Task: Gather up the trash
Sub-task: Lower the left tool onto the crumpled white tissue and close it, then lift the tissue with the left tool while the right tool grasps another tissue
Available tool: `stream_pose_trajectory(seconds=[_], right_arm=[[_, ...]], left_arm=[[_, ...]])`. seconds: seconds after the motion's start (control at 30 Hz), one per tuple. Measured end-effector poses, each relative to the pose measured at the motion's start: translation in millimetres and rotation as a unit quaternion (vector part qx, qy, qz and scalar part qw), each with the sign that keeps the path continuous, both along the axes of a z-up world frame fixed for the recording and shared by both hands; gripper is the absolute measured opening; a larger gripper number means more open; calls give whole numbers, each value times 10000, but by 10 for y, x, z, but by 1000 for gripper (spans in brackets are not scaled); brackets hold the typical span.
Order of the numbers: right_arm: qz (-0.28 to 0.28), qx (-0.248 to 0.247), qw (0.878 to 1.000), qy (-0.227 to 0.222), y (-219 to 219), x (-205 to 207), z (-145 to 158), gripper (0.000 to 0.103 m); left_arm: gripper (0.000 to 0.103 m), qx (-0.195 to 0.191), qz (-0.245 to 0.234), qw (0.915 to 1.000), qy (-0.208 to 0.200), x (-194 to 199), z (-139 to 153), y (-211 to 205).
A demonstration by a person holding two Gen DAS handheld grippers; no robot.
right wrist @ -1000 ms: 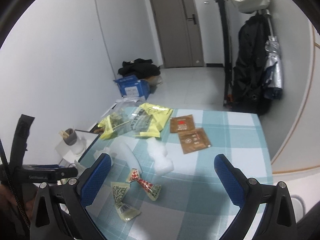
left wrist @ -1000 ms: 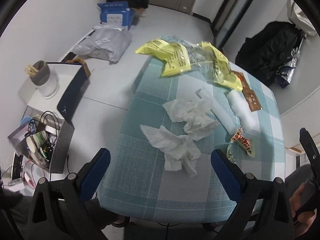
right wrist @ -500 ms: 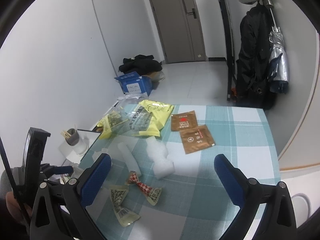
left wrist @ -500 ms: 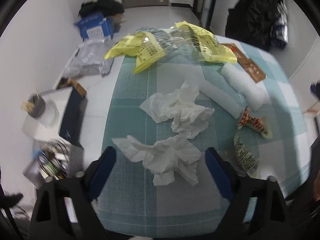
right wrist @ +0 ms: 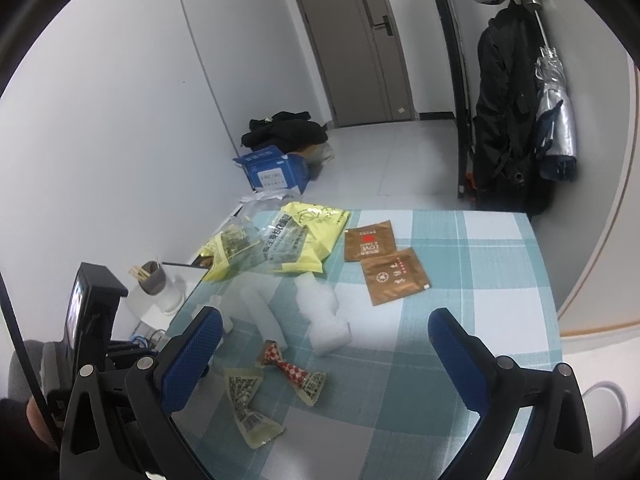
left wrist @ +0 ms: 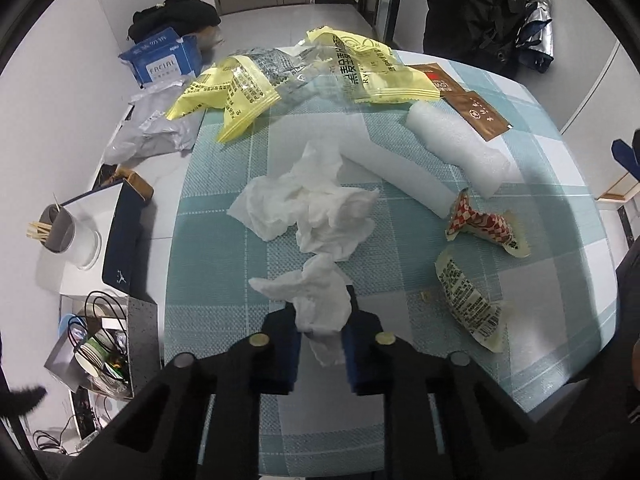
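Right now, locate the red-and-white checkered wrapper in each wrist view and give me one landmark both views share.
Left wrist view: the red-and-white checkered wrapper lies right of centre on the checked tablecloth, just below the white foam pieces.
Right wrist view: the same wrapper lies low and left of centre, in front of the foam.
Shared landmark: the two brown sachets beside the yellow bags.

Our left wrist view looks steeply down, close over the table [left wrist: 224,208]; our right looks shallower across it; both share the checkered wrapper [left wrist: 482,224].
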State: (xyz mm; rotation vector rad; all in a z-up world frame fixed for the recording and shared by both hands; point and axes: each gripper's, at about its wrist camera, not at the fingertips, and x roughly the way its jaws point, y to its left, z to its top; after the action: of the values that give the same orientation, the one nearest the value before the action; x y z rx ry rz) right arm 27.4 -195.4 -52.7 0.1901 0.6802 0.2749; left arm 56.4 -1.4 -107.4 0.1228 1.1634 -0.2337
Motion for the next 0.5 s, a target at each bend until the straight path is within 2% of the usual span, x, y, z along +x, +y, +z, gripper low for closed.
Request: stream_pose_trajectory(seconds=[0.23, 0.5], right_arm=[[-7, 55, 9997, 241, -23, -1, -79, 103], [117, -48, 9987, 484, 60, 16, -138, 103]], left_arm=[[10, -421, 371, 9981, 261, -38, 45, 144], [10, -802, 703, 9942, -149, -90, 306, 327]])
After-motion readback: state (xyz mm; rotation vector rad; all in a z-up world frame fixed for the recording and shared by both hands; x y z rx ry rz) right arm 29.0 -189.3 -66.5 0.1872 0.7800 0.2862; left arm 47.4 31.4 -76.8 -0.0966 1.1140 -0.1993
